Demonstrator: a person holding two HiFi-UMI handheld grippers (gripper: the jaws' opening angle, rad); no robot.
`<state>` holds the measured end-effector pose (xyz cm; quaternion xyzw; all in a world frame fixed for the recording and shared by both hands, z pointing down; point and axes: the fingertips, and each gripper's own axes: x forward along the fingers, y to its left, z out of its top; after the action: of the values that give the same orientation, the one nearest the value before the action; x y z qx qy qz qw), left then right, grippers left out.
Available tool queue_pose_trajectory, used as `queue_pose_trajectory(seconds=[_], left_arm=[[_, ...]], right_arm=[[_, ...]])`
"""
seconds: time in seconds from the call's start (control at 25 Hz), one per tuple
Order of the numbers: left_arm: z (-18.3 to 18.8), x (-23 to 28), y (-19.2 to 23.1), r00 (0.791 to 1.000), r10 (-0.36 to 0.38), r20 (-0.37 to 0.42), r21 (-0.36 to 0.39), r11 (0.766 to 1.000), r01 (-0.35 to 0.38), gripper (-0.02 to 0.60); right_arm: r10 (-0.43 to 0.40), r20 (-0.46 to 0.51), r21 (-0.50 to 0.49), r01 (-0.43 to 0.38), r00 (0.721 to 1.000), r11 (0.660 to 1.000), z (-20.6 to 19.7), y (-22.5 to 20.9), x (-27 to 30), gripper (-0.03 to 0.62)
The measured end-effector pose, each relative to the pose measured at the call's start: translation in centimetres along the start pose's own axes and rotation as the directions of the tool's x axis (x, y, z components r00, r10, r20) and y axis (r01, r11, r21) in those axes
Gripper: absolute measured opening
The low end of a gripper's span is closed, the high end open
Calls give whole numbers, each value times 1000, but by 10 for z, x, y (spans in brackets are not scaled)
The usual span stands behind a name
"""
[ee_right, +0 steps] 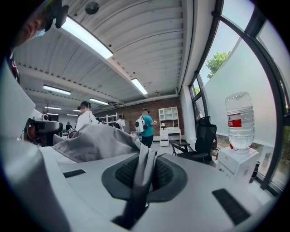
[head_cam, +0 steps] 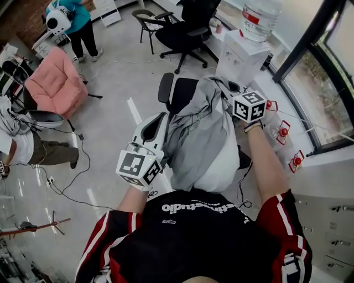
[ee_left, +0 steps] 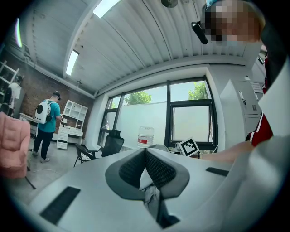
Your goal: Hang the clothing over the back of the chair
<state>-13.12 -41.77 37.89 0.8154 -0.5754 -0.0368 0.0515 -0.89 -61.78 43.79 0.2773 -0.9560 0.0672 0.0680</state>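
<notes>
A grey jacket (head_cam: pixel 199 132) with a pale lining hangs bunched between my two grippers, over a black office chair (head_cam: pixel 181 91) whose headrest (head_cam: pixel 166 87) shows just beyond the cloth. My left gripper (head_cam: pixel 157 122) is at the jacket's left edge, and my right gripper (head_cam: pixel 235 91) is at its far right corner. In the left gripper view the left gripper (ee_left: pixel 145 170) is shut, with a fold of grey cloth (ee_left: pixel 152 197) pinched low between the pads. In the right gripper view the right gripper (ee_right: pixel 145 174) is shut on a strip of the jacket (ee_right: pixel 99 142). Most of the chair's seat is hidden.
A white water dispenser (head_cam: pixel 243 52) with a bottle (head_cam: pixel 260 16) stands right behind the chair, next to the window wall. Another black office chair (head_cam: pixel 185 33) stands further back. At the left are a pink armchair (head_cam: pixel 55 83), floor cables, a person in teal (head_cam: pixel 77 22) and a seated person (head_cam: pixel 22 146).
</notes>
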Motion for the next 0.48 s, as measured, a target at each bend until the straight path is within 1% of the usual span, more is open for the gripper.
queue_pose_trajectory(seconds=[0.08,0.24,0.48], left_arm=[[0,0,-2,1000,-3,1,0,1000,3,25],[1,0,-7,1000,-9,5,-1,1000,9,25],[5,0,-21,999,-32,7,6,999,32,25]], right_arm=[[13,-6,1,-13,1000,1000,-1,2,-2,43],[37,-31,4,-37,999,999,-7,7,-8,87],[47,-88,2,-47,995,999,-19,10,-20,146]])
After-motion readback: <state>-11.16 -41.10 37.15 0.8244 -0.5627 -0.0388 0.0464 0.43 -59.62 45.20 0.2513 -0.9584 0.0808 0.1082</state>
